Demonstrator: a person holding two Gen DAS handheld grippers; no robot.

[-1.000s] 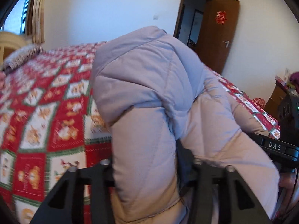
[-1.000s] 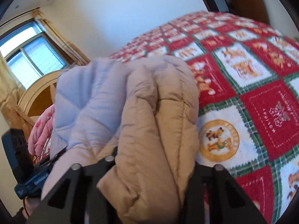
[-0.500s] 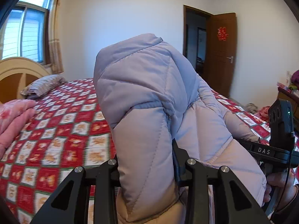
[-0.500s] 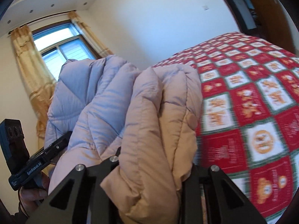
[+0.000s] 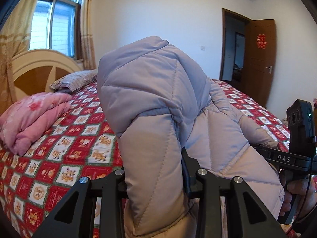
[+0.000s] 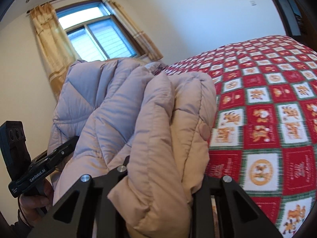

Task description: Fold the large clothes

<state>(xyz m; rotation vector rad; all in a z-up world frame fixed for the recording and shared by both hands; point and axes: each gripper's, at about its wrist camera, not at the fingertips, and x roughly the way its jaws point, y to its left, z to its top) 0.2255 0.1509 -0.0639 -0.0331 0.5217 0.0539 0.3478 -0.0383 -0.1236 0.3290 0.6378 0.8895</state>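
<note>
One padded jacket (image 5: 158, 107), two grippers, left (image 5: 156, 180) and right (image 6: 160, 180), one patchwork bedspread (image 5: 65, 154), one folded pink quilt (image 5: 33, 117), one pillow (image 5: 75, 79), one window (image 5: 53, 19), one door (image 5: 261, 59).

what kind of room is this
A bedroom, most likely in a home: a large bed with a red patterned quilt, a pillow against the curved headboard, and a curtained window.

We read "DAS" in pale letters on the black bar of the right tool (image 5: 285, 158), seen from the left wrist view. From the right wrist view, "GenRobot.AI" runs along the side of the left tool (image 6: 37, 175). A red paper double-happiness sign (image 5: 261, 41) hangs on the brown door (image 5: 259, 63); lettering on the quilt (image 6: 277, 119) squares is too blurred to read.
</note>
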